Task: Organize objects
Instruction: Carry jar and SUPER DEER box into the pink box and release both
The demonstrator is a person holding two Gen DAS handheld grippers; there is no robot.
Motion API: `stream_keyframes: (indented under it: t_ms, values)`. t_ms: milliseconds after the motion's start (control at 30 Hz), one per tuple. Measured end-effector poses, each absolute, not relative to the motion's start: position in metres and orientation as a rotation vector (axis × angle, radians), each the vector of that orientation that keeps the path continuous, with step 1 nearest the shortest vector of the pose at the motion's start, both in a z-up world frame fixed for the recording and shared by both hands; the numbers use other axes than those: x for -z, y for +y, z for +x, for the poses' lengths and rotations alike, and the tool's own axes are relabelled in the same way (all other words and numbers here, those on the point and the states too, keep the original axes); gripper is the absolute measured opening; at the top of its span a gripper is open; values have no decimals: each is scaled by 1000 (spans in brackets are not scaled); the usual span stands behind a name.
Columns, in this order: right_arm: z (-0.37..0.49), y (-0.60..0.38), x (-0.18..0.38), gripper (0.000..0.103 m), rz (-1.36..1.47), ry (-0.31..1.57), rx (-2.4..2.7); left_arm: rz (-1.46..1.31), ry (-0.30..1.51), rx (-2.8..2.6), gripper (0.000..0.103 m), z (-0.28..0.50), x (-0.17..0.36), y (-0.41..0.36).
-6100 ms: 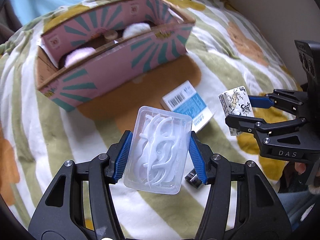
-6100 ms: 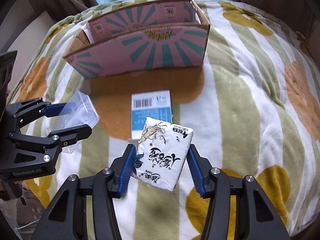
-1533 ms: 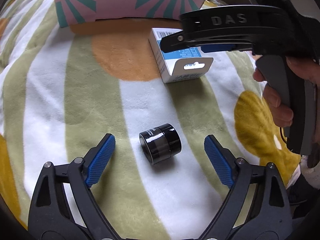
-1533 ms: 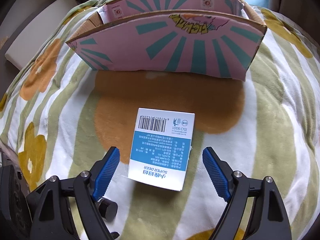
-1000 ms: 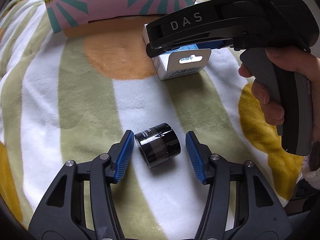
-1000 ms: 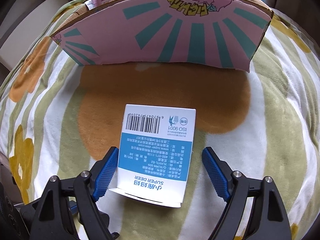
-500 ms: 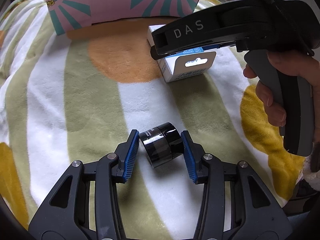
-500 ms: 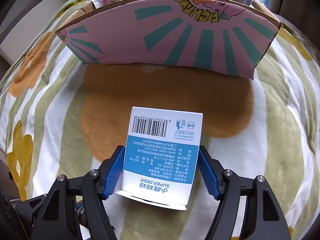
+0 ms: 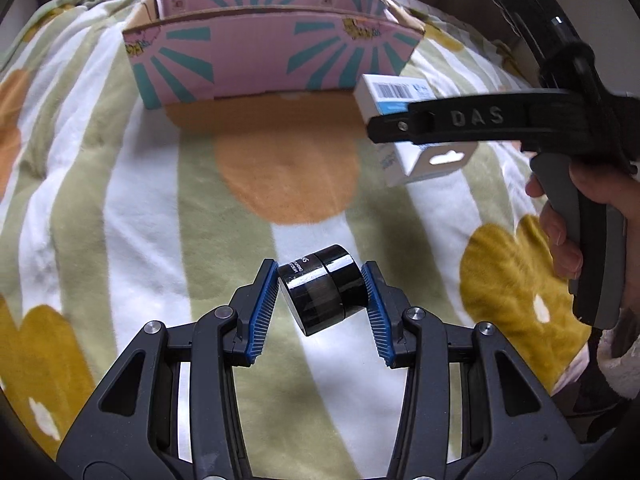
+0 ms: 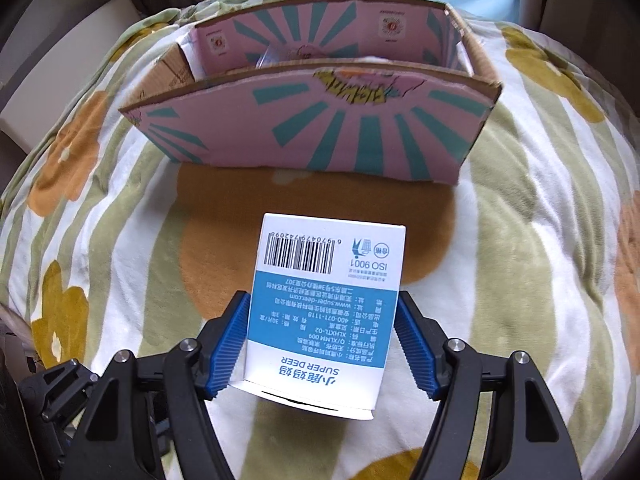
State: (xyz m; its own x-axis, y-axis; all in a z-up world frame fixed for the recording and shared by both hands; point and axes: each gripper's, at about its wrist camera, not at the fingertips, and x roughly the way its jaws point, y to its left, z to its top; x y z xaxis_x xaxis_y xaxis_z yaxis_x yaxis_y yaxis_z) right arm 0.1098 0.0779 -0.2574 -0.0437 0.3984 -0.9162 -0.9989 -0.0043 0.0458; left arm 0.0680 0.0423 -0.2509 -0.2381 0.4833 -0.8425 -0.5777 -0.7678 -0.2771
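Observation:
My left gripper (image 9: 320,312) is shut on a small black jar (image 9: 322,290), held tilted above the blanket. My right gripper (image 10: 322,340) is shut on a white and blue box with a barcode (image 10: 324,304), lifted off the blanket; the box also shows in the left wrist view (image 9: 394,98) at the right, partly behind the right gripper's arm. The pink cardboard box with teal rays (image 10: 320,136) stands open ahead of both grippers, also in the left wrist view (image 9: 272,60). Something pale lies inside it, mostly hidden.
Everything rests on a soft blanket with green stripes and orange and yellow flowers (image 9: 120,184). The person's hand (image 9: 560,224) holds the right gripper's handle at the right. A white surface (image 10: 60,60) lies beyond the blanket's left edge.
Both grippers closed on their objects about half a second ago and have now lifted them off the blanket, toward the pink box. Earlier the left held a floss pick case, the right a printed packet.

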Motion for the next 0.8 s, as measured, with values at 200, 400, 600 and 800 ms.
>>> stream_keyframes:
  t_ms: [200, 400, 600, 800]
  values:
    - [110, 85, 222, 67, -864, 915, -1405, -1328, 95, -2086, 40, 38, 223, 30]
    - [120, 95, 180, 67, -815, 903, -1406, -1281, 123, -2133, 40, -4, 193, 28]
    - [127, 118, 150, 67, -771, 878, -1405, -1221, 154, -2167, 40, -55, 167, 24]
    - [135, 154, 129, 67, -747, 860, -1392, -1175, 153, -2170, 40, -119, 147, 34]
